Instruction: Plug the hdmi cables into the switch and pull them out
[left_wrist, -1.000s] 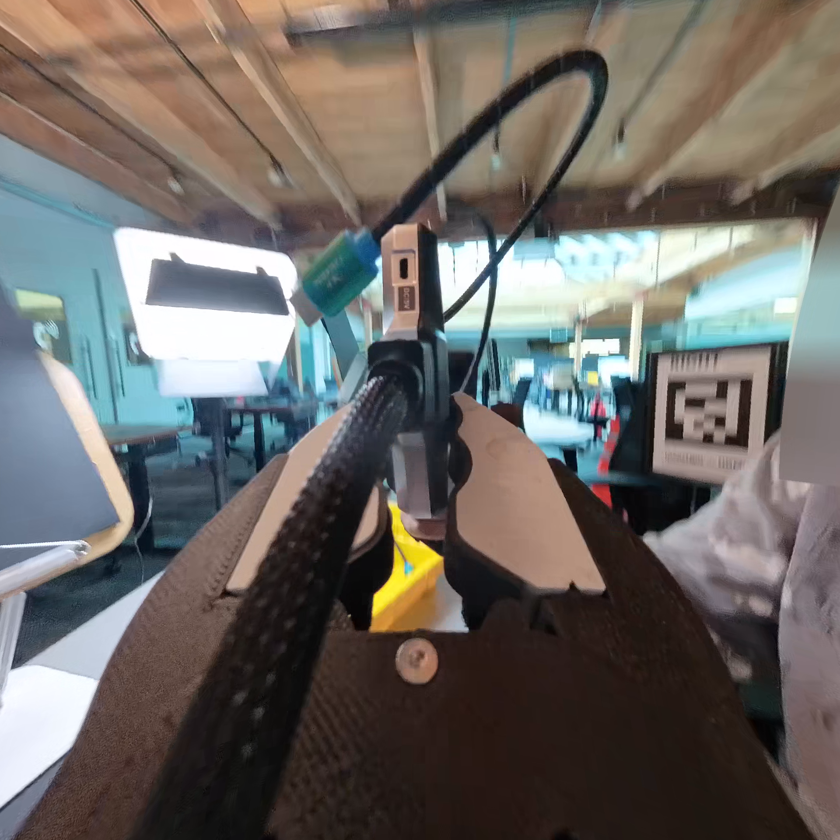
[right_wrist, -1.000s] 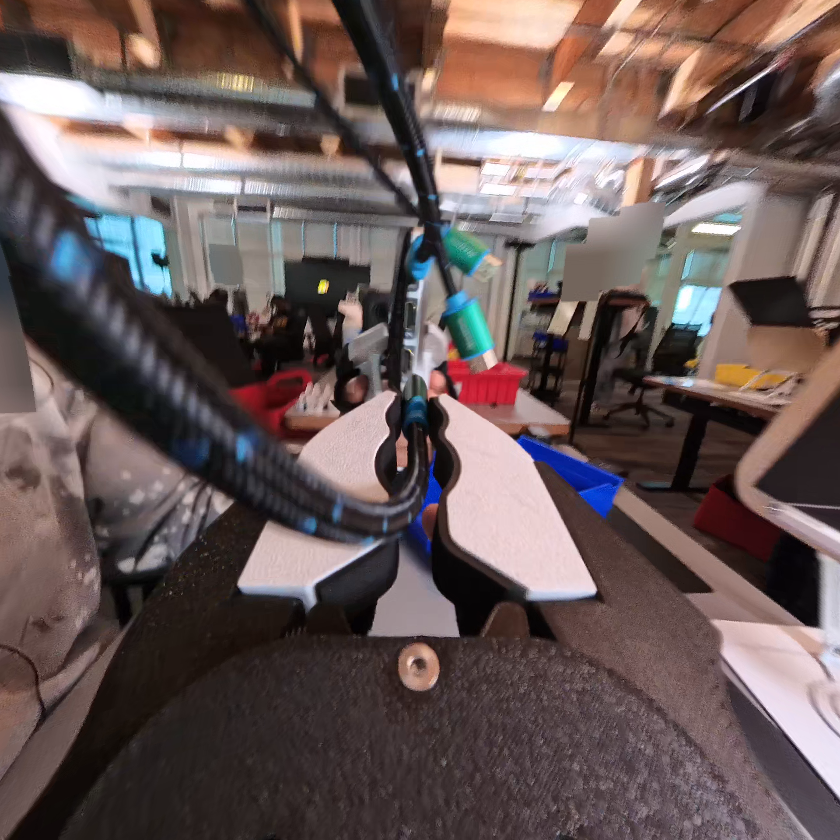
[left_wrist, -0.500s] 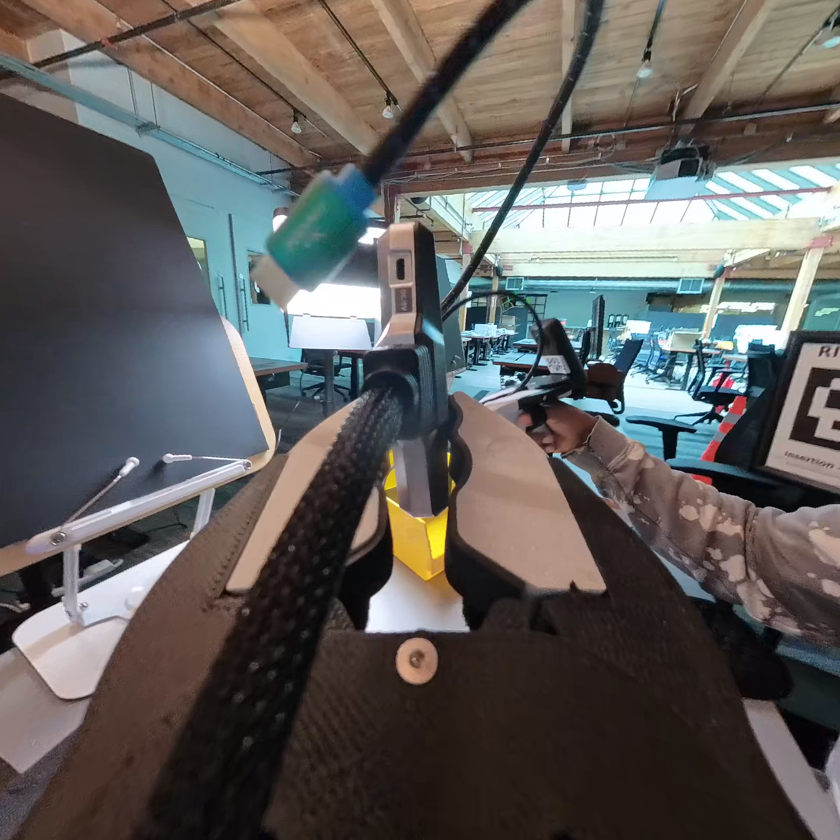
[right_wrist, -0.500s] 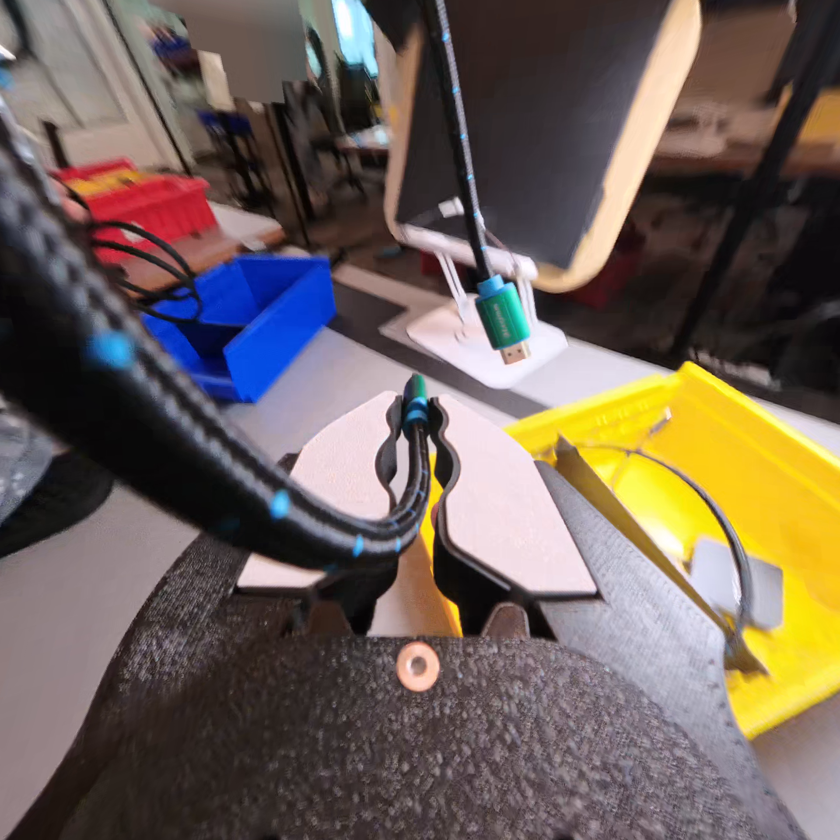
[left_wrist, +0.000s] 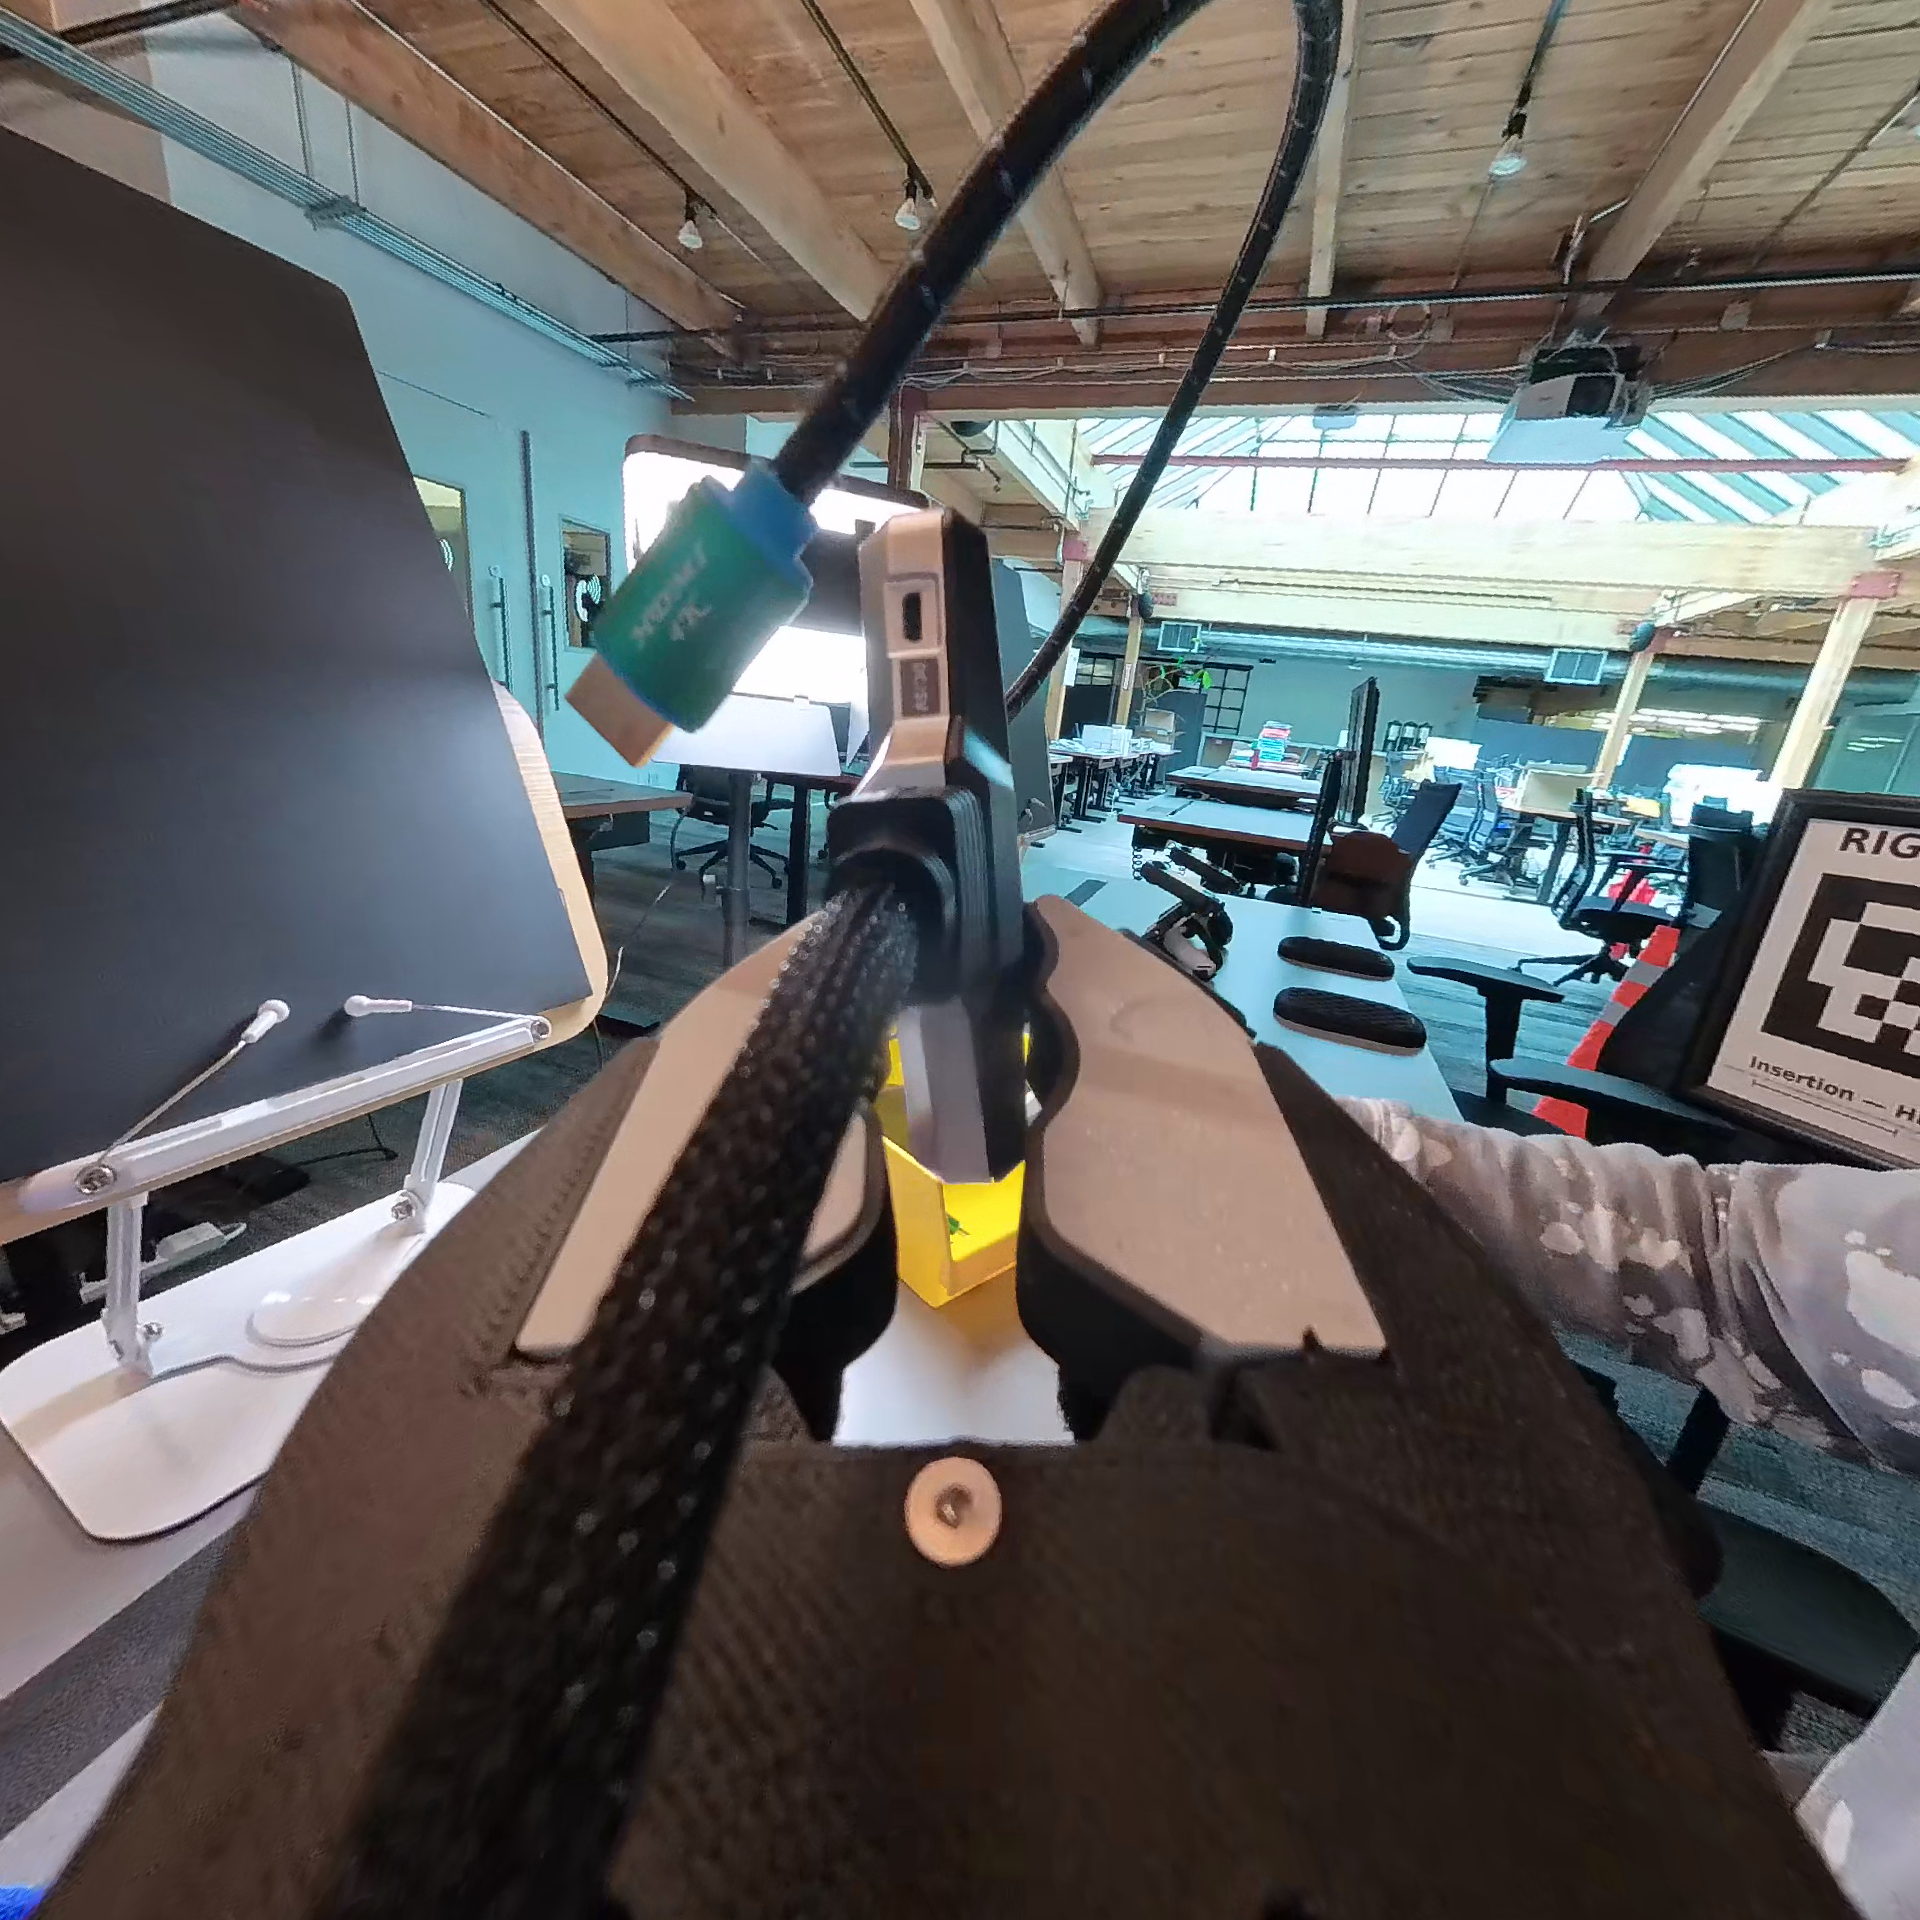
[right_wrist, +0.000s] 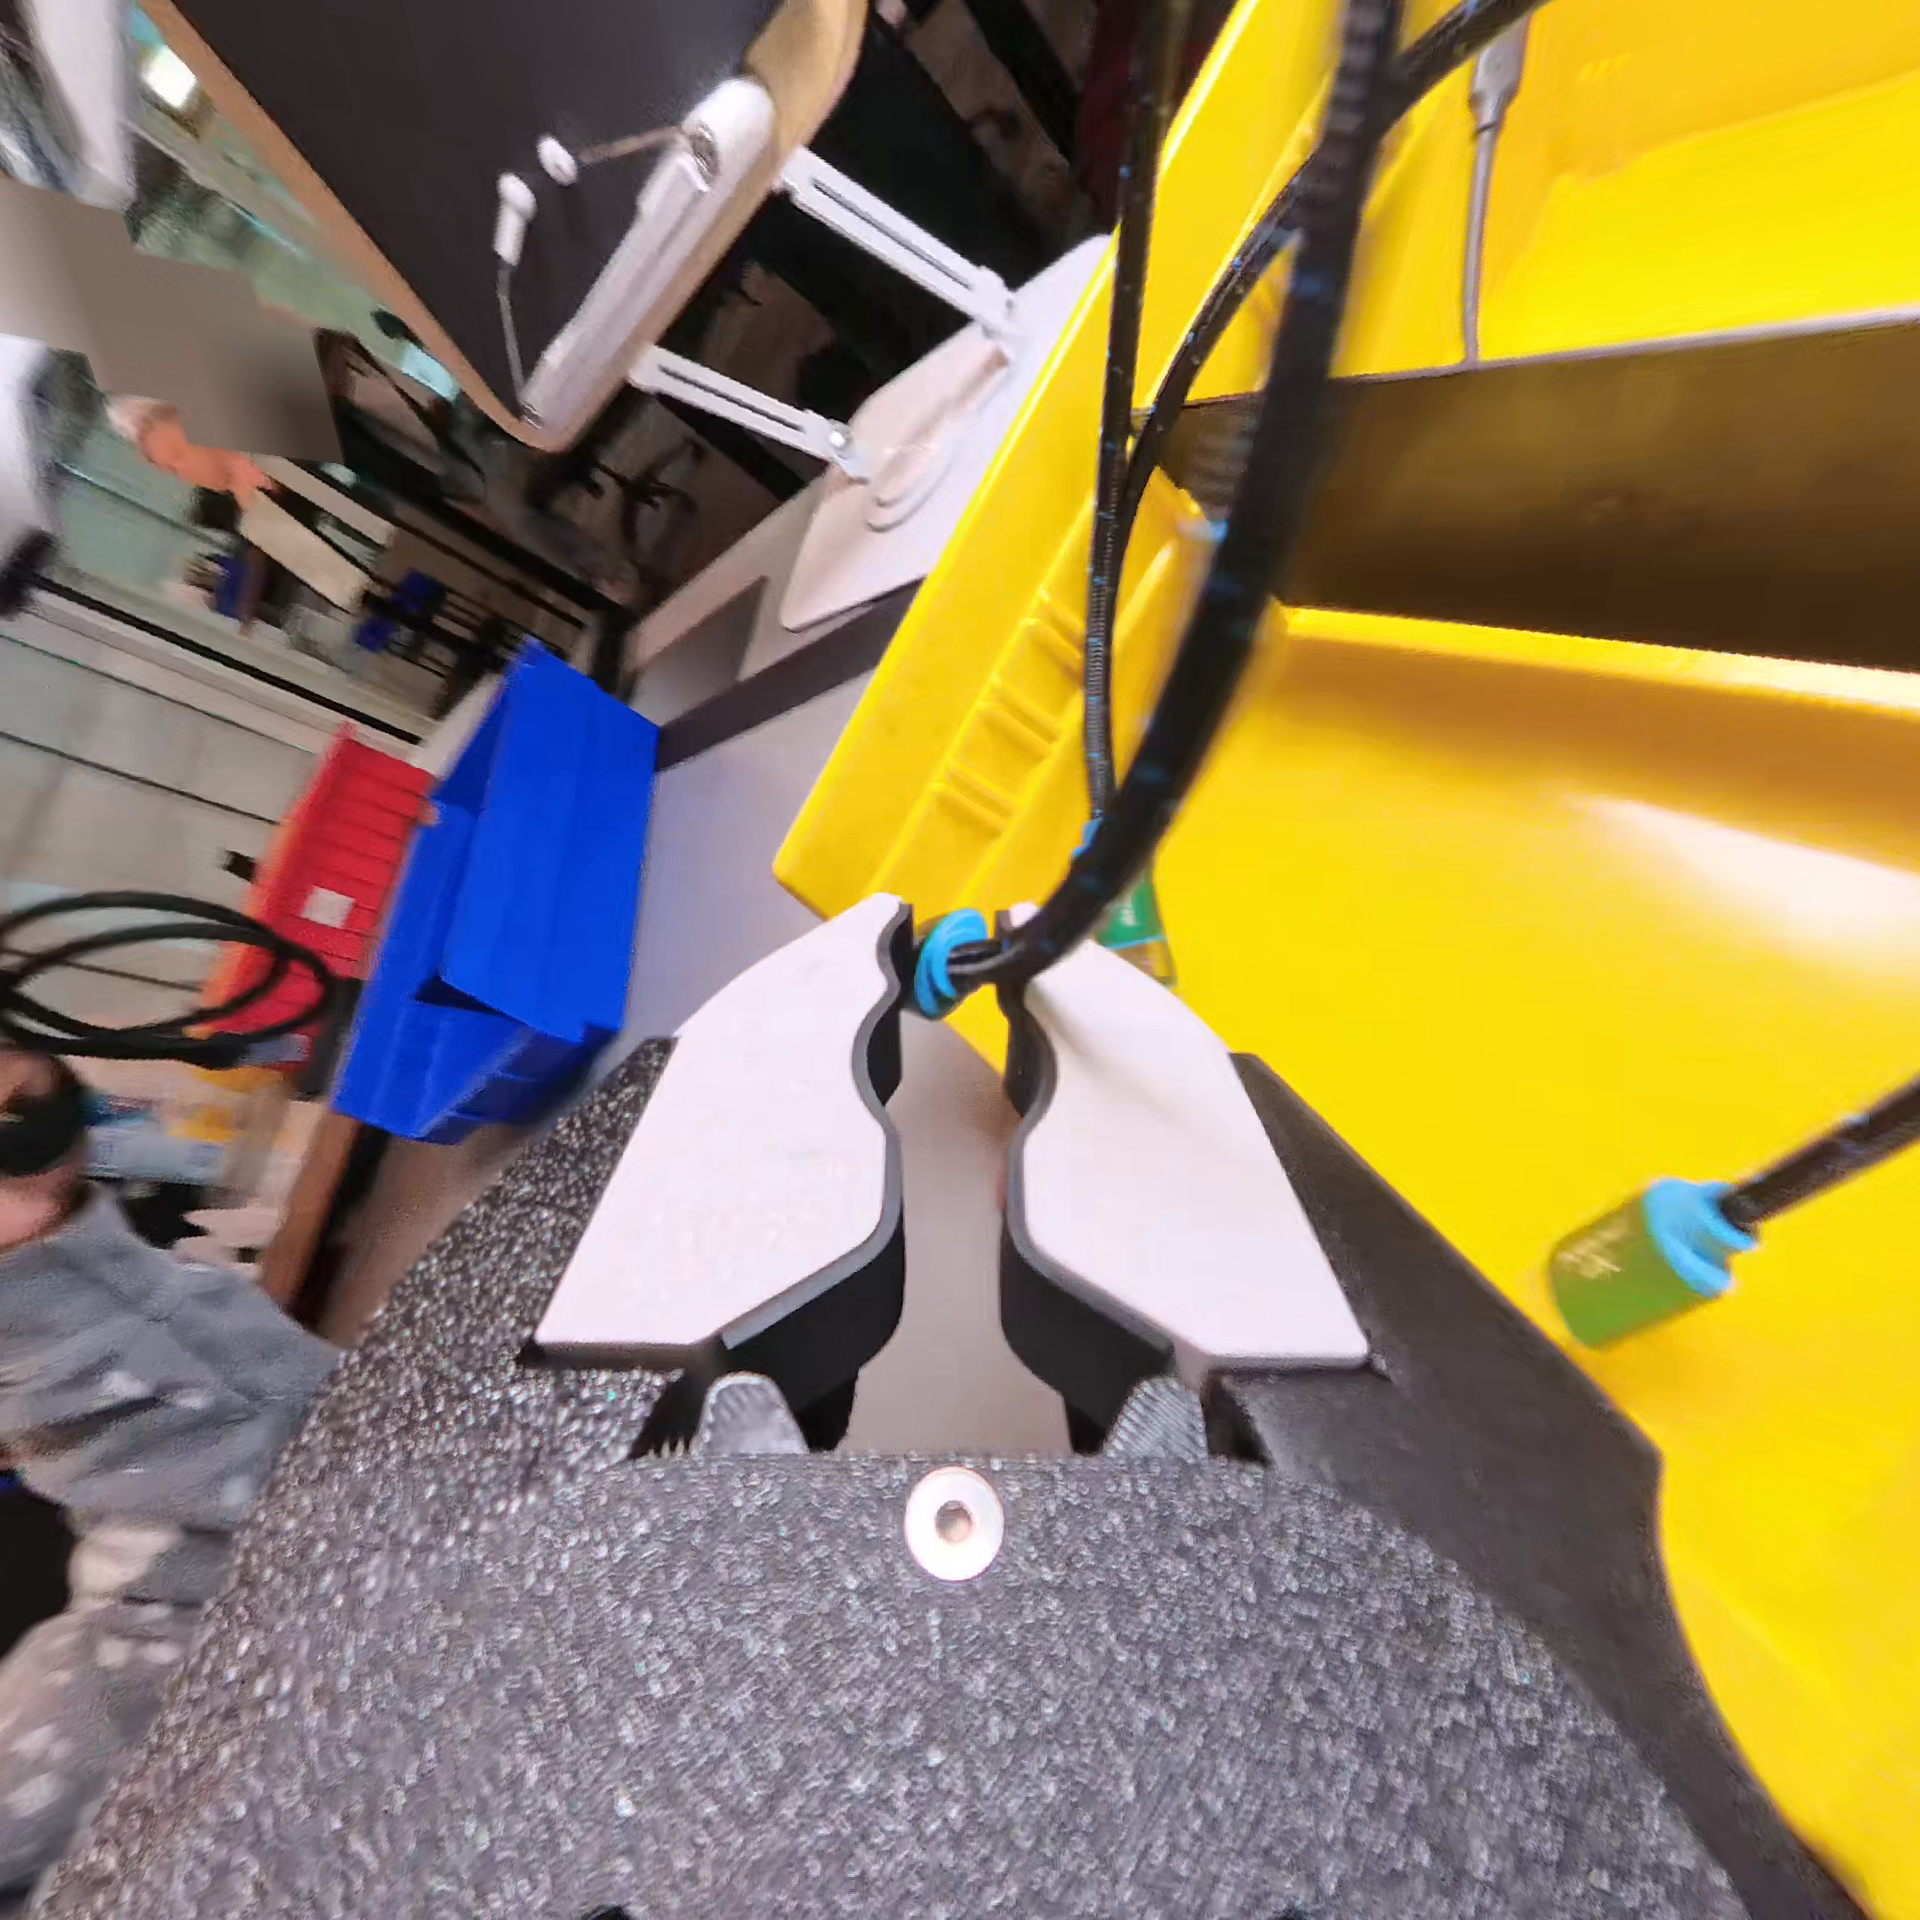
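Observation:
In the left wrist view my left gripper (left_wrist: 951, 940) is shut on the grey and black HDMI switch (left_wrist: 930, 717), which stands upright between the fingers. A thick braided cable (left_wrist: 727, 1195) runs from the switch back over the left finger. A green HDMI plug (left_wrist: 691, 613) with a blue collar hangs free just left of the switch. In the right wrist view my right gripper (right_wrist: 951, 940) is tilted over the yellow bin (right_wrist: 1507, 935). Its jaws are parted, and the blue collar (right_wrist: 935, 961) of a black HDMI cable lies between the tips. A second green plug (right_wrist: 1631, 1273) dangles at the right.
A black board on a white stand (left_wrist: 208, 675) is at the left and shows in the right wrist view too (right_wrist: 582, 208). A blue bin (right_wrist: 520, 883) and a red bin (right_wrist: 343, 862) sit beyond the yellow bin. A sleeve (left_wrist: 1662, 1278) and a framed sign (left_wrist: 1849, 987) are at the right.
My right gripper has swung down and tilted over the yellow bin, and its jaws have parted around the cable. The left gripper still holds the switch; the green plug beside it has swung lower.

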